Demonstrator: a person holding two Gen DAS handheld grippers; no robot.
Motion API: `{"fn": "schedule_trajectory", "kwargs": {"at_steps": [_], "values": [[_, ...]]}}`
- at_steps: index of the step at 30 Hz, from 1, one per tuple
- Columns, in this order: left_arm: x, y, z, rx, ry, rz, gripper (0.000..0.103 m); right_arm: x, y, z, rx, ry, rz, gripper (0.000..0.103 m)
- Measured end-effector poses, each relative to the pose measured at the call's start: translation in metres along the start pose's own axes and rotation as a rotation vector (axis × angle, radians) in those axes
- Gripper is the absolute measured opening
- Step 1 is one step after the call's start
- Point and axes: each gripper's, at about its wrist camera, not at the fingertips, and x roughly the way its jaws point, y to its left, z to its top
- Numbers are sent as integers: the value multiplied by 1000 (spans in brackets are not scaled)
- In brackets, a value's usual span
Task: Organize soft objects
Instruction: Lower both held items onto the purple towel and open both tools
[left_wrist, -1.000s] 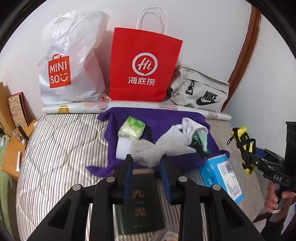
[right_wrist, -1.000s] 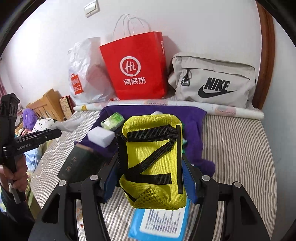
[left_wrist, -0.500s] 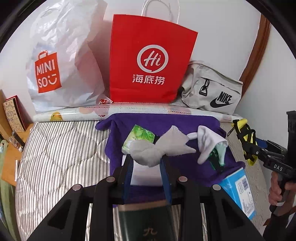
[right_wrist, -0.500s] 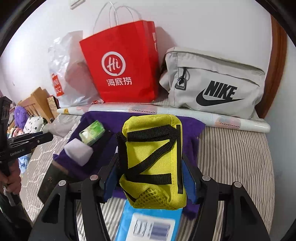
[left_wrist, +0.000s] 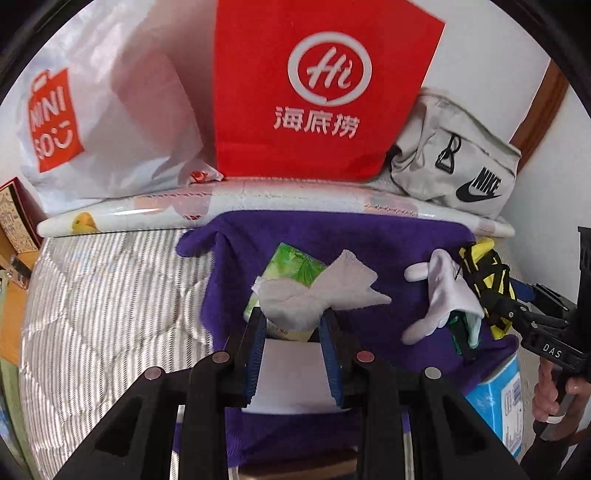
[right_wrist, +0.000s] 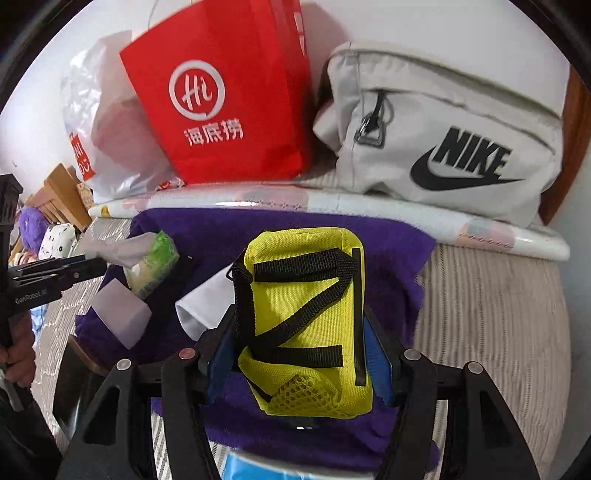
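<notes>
My left gripper (left_wrist: 293, 325) is shut on a crumpled grey cloth (left_wrist: 314, 295), held above a purple towel (left_wrist: 332, 236) spread on the striped bed. Under it lie a green tissue pack (left_wrist: 291, 266) and a white block (left_wrist: 291, 373). A white sock (left_wrist: 443, 291) lies on the towel's right side. My right gripper (right_wrist: 299, 354) is shut on a yellow pouch with black straps (right_wrist: 306, 314), over the same towel (right_wrist: 388, 251). In the right wrist view the left gripper (right_wrist: 85, 266) and its grey cloth (right_wrist: 118, 247) show at the left edge.
Against the wall stand a white Miniso bag (left_wrist: 99, 107), a red paper bag (left_wrist: 317, 85) and a grey Nike bag (right_wrist: 443, 129), behind a rolled mat (left_wrist: 258, 203). A blue box (left_wrist: 502, 398) lies at the towel's right, a dark book (right_wrist: 74, 387) at its left.
Both grippers have moved forward and down over the purple towel, toward the bags at the wall, each keeping its hold. The bags now loom larger.
</notes>
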Motion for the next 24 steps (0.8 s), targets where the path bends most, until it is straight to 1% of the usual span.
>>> {"fn": "schedule_trajectory", "kwargs": {"at_steps": [3, 6, 9, 14, 20, 23, 24], "values": [[11, -4, 1, 10, 22, 0, 29, 14, 3, 1, -25, 33, -2, 62], [20, -10, 2, 29, 38, 33, 29, 24, 5, 1, -40, 62, -16, 63], [24, -15, 2, 50, 40, 42, 29, 34, 4, 1, -37, 95, -12, 64], [30, -16, 4, 61, 57, 61, 29, 37, 3, 1, -38, 100, -10, 66], [33, -13, 5, 55, 75, 66, 29, 39, 2, 1, -41, 112, 1, 69], [35, -12, 5, 52, 93, 76, 31, 39, 2, -1, -43, 124, 8, 71], [35, -12, 4, 51, 97, 79, 34, 39, 2, -1, -44, 126, 8, 71]]}}
